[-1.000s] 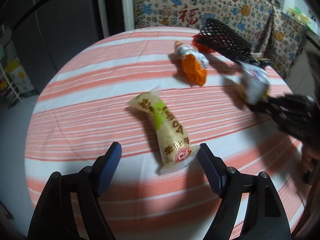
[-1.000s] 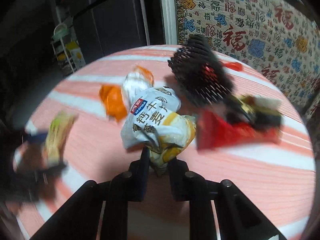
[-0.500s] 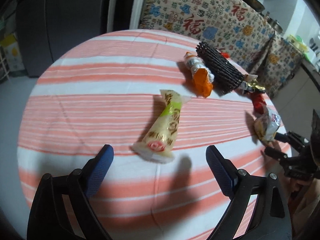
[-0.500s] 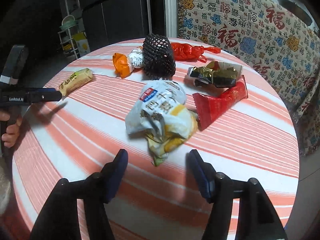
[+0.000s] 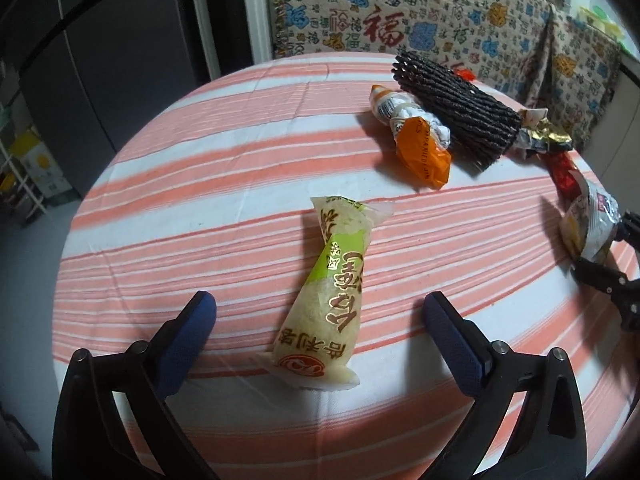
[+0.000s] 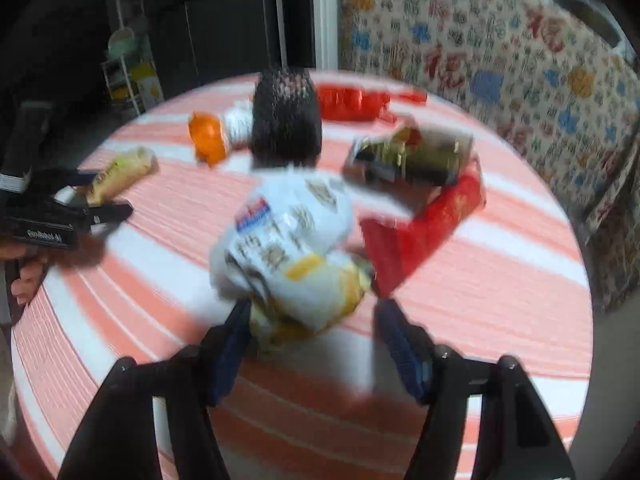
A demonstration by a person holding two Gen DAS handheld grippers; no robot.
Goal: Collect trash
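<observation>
A round table with an orange-and-white striped cloth holds several wrappers. A yellow-green wrapper lies between the fingers of my open left gripper. A crumpled white and yellow snack bag lies between the fingers of my open right gripper; this view is blurred. The same bag shows at the right edge of the left wrist view. Farther back lie an orange and white wrapper, a black mesh sleeve, a gold and black wrapper and red wrappers.
A patterned cloth with red characters covers furniture behind the table. A dark cabinet stands at the back left. A white rack with boxes stands on the floor beyond the table edge.
My right gripper let go of the white snack bag onto the table and opened, and now moves in around it again. My left gripper moved in closer around the yellow-green wrapper.
</observation>
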